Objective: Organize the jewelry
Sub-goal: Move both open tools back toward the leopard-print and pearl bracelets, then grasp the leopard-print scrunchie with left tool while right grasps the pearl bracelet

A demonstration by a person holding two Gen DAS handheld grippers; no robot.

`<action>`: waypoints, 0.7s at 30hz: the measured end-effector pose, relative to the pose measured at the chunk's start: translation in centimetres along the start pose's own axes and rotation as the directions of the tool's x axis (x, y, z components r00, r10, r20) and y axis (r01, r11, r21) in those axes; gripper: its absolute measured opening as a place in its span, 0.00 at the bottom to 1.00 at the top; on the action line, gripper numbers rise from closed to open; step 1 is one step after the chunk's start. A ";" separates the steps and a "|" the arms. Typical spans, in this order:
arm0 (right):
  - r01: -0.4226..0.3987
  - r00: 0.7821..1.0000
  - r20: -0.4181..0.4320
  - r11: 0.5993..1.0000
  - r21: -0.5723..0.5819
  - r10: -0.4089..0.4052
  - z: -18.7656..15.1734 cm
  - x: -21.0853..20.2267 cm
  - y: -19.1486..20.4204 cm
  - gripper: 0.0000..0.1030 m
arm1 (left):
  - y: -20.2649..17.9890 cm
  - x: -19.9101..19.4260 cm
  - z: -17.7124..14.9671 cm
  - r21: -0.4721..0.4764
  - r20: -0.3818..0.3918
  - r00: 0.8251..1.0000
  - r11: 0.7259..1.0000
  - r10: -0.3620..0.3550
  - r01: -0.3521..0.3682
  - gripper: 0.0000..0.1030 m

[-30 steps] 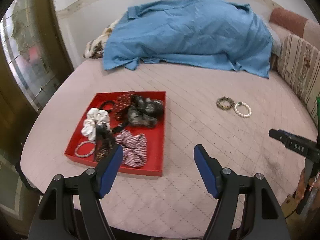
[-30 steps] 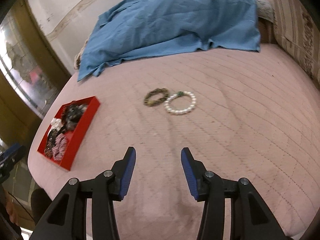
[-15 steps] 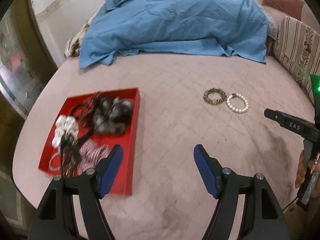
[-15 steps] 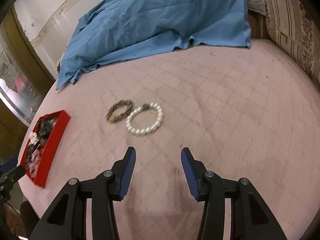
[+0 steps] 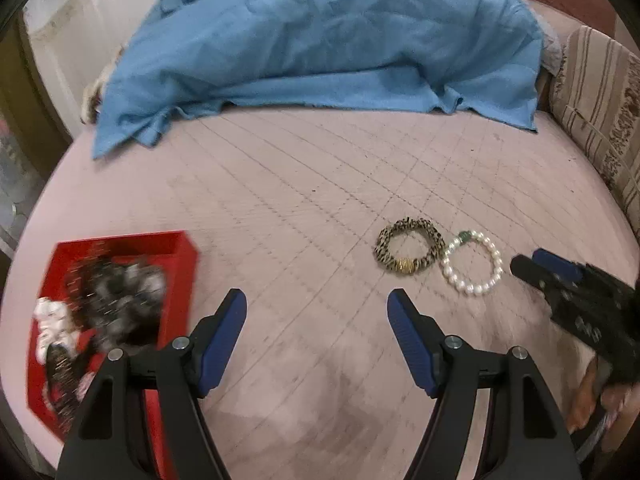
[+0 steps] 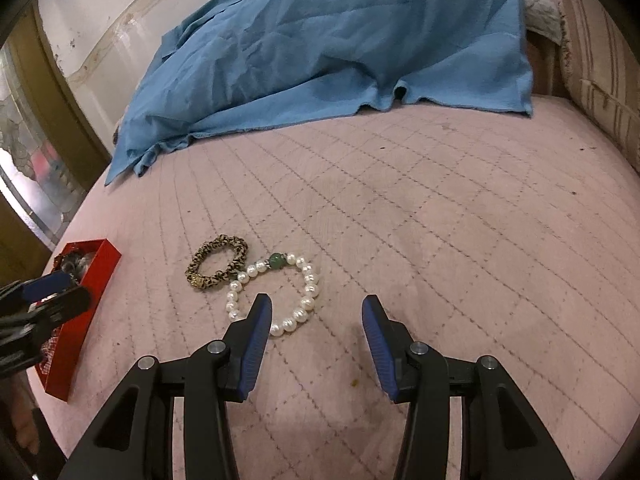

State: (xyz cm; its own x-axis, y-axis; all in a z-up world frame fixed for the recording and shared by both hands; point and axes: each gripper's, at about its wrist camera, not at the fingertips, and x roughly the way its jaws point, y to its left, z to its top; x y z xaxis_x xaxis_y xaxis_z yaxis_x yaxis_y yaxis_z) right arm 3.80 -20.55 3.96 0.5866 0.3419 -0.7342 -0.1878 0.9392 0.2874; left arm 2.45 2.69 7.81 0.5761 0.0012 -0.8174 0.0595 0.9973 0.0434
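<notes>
Two bracelets are seen lying on the pink quilted bed [image 6: 440, 208], touching each other: a pearl bracelet [image 6: 276, 292] with one green bead and, to its left, a leopard-print bracelet [image 6: 216, 266]. In the right wrist view the right tongs [image 6: 316, 320] are held apart with nothing between the pads; the left pad overlaps the pearl ring's near edge, though contact cannot be told. The left tongs [image 5: 316, 320] are likewise spread wide and empty over bare quilt, with both bracelets to the far right of them. A red tray [image 5: 184, 256] is set near the bed's left edge, well apart from the bracelets; its contents are blurred, and only dark and white fabric pieces can be made out. Open quilt is left between tray and bracelets. The far side is covered by a blue cloth [image 5: 320, 40]; what is under it is hidden.
</notes>
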 end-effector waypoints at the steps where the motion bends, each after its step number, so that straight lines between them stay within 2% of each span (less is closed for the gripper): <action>1: -0.006 1.000 -0.001 1.000 -0.002 0.006 0.1 0.1 0.0 0.49 | -0.3 0.6 0.3 -0.001 -0.007 1.000 1.000 -0.012 0.012 0.70; 5: -0.018 1.000 -0.015 1.000 -0.008 0.018 0.2 1.0 -0.1 0.49 | -1.0 2.9 1.8 0.018 -0.015 0.998 0.998 -0.067 0.068 0.60; 9: -0.026 0.999 -0.035 1.000 0.009 0.026 0.3 2.0 -0.5 0.46 | -2.1 4.9 3.0 0.047 -0.017 0.996 0.994 -0.093 0.094 0.58; 12: -0.035 0.998 -0.043 0.999 0.016 0.036 0.5 2.5 -0.6 0.44 | -2.8 6.3 3.5 0.070 -0.040 0.994 0.992 -0.104 0.106 0.50; 16: -0.035 0.998 -0.045 0.999 0.004 0.036 0.6 2.9 -0.4 0.44 | -3.5 7.7 3.9 0.099 -0.055 0.994 0.990 -0.096 0.101 0.48; 21: -0.025 0.998 -0.066 0.999 -0.024 0.024 0.7 4.0 -0.2 0.44 | -3.4 8.9 3.8 0.083 -0.068 0.992 0.991 -0.103 0.109 0.48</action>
State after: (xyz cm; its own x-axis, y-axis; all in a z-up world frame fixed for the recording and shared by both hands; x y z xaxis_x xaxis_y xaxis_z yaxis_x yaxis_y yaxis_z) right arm 6.74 -19.39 1.36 0.5286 0.3653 -0.7663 -0.2211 0.9308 0.2912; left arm 10.48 -0.93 2.53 0.5099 -0.0970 -0.8548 0.1895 0.9819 0.0016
